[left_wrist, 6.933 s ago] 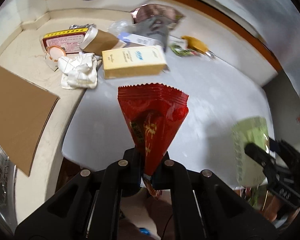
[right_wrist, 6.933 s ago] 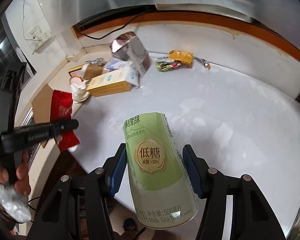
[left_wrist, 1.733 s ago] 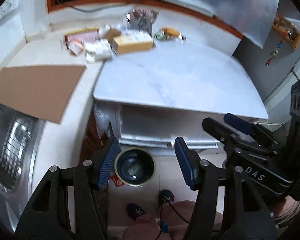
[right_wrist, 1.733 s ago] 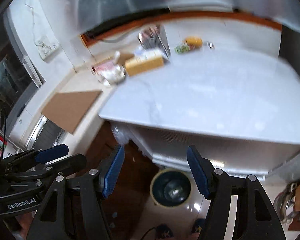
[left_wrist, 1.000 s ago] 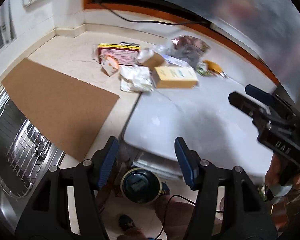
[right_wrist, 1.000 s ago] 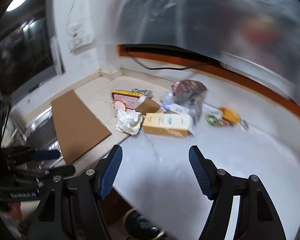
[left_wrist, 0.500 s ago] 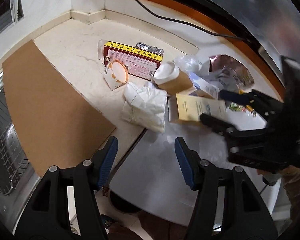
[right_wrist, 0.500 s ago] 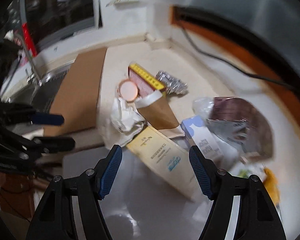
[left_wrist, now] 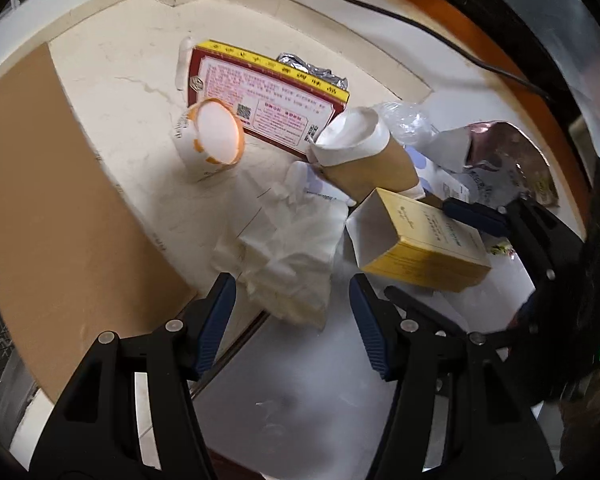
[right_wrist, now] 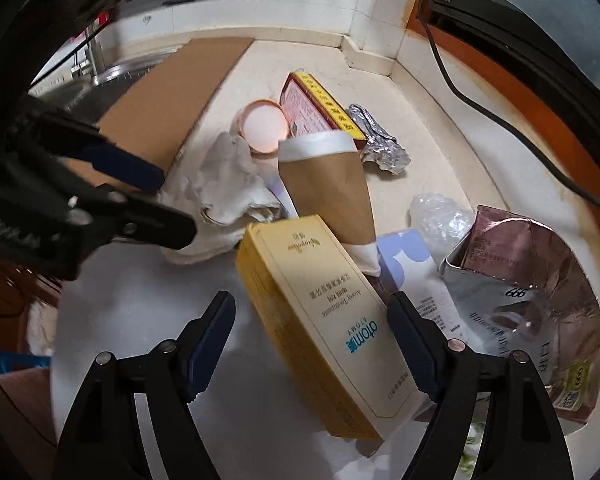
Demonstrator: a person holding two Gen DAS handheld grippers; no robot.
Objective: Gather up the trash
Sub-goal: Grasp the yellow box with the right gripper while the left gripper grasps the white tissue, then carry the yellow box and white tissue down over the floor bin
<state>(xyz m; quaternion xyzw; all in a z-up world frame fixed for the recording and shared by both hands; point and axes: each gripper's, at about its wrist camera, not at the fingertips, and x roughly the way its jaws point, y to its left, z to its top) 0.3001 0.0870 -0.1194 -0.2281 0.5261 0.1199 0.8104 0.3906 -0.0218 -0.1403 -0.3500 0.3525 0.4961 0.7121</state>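
Both grippers spread wide and empty, pads touching nothing.

Nearest, in the left wrist view: left gripper [left_wrist: 290,320] hanging over the crumpled white paper [left_wrist: 288,248], which lies at the seam between the cream counter [left_wrist: 136,92] and the white table top [left_wrist: 300,380]. Paper sitting between the blue pads but apart from both. Best taken by lowering straight onto the thickest fold, then closing slowly; a loose wad like this likely to compress and slip, so a deep bite rather than a nip at the edge.

In the right wrist view: right gripper [right_wrist: 312,340] straddling the yellow box [right_wrist: 320,312], tilted, its far end propped on the pile. Pads to either side of the box, not pressing. Worth squaring the fingers to the long sides and closing across the narrow width; an open, empty carton probably light and easy to crush, so gentle pressure only.

Risk: the two grippers close together, the right one's finger just beside the box in the left view. Sensible to lift one at a time, away from each other.

Farther back: brown paper cup [right_wrist: 324,192] on its side, touching the box; white tub with orange rim [left_wrist: 214,140]; red and yellow carton [left_wrist: 268,96]; crumpled foil [right_wrist: 376,140]; silver pouch [right_wrist: 532,272]. All waiting on the counter, for later trips. Bin not in view.
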